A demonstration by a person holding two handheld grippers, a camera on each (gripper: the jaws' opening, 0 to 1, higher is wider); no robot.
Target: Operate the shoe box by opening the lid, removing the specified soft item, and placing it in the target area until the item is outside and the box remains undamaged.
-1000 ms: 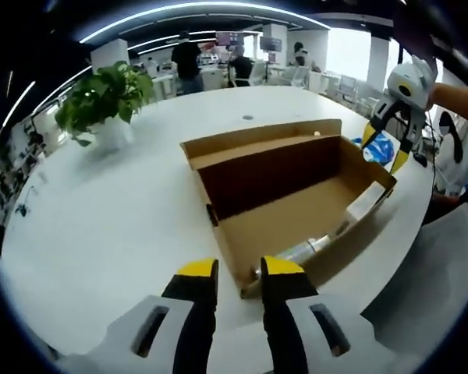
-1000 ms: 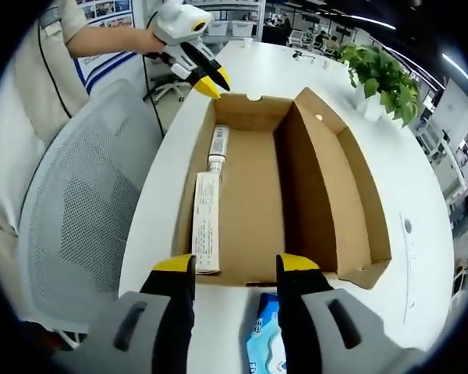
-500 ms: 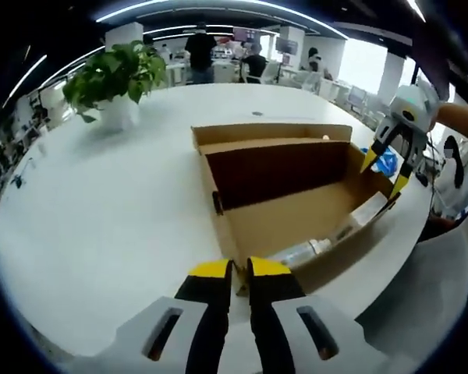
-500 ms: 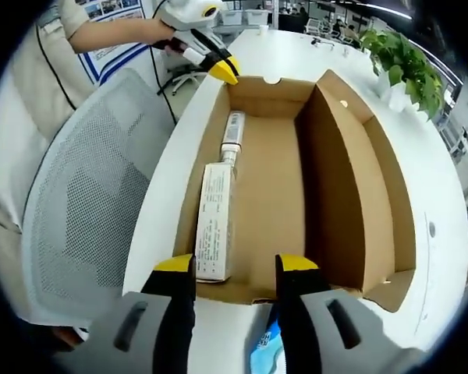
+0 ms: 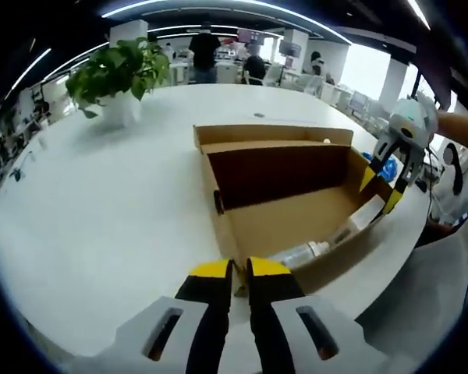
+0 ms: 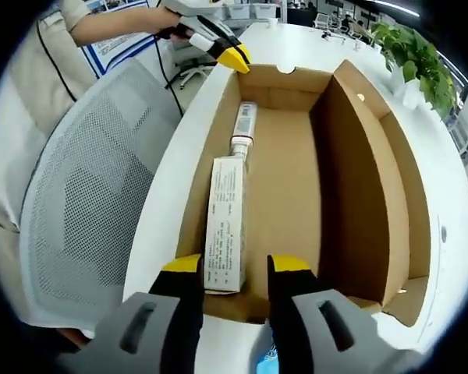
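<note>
An open cardboard shoe box [image 5: 296, 222] lies on the white table [image 5: 101, 218], its lid [image 5: 273, 136] standing up along the far side. Inside, along one long wall, lie a long white carton [image 6: 226, 226] and a tube [image 6: 244, 125]. My left gripper [image 5: 239, 269] is shut on the box's end wall near a corner; it also appears as the left gripper [image 6: 232, 56] at the box's far end. My right gripper [image 6: 234, 265] is open above the opposite end wall, the carton's near end just past its tips. A blue soft packet [image 5: 384, 165] lies on the table outside the box.
A potted plant [image 5: 117, 74] stands at the back of the table. A grey mesh chair [image 6: 86, 210] sits close to the table edge beside the box. A person's sleeve and arm [image 6: 109, 23] reach in at the left gripper.
My left gripper closed on the box's end wall and has held there. My right gripper moved forward and lower over the box's end, its jaws a little closer together.
</note>
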